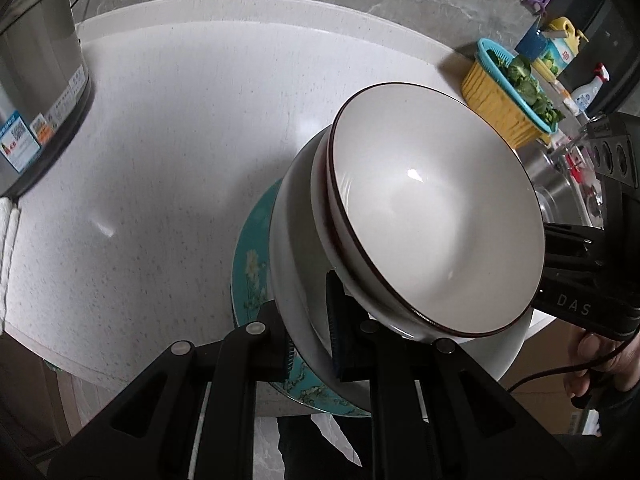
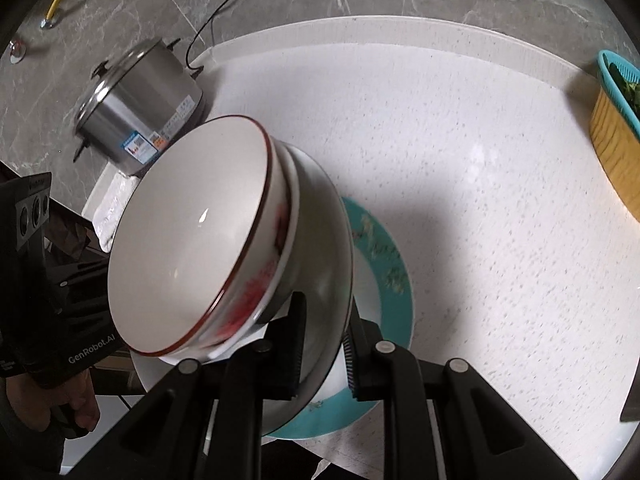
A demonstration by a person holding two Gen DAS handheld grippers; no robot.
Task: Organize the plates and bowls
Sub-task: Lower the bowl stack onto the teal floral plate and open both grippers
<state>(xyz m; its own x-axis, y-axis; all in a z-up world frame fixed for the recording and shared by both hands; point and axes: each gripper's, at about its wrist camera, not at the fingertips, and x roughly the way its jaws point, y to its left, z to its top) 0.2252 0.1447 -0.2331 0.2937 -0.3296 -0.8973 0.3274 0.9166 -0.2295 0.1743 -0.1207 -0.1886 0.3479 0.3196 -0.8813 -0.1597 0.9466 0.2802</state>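
With my left claw and right claw each clenched on opposite rims of the stacked bowls and teal plate, I should carry them level over the counter.

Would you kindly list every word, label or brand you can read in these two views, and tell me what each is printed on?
"DAS": white letters on the right gripper's black body, seen from the left wrist.
"GenRobot.AI": white letters on the left gripper's black body, seen from the right wrist.
Stickers on the steel pot: too small to read.
Label on the yellow-capped bottle: blurred.
Label on the spray bottle: unreadable.
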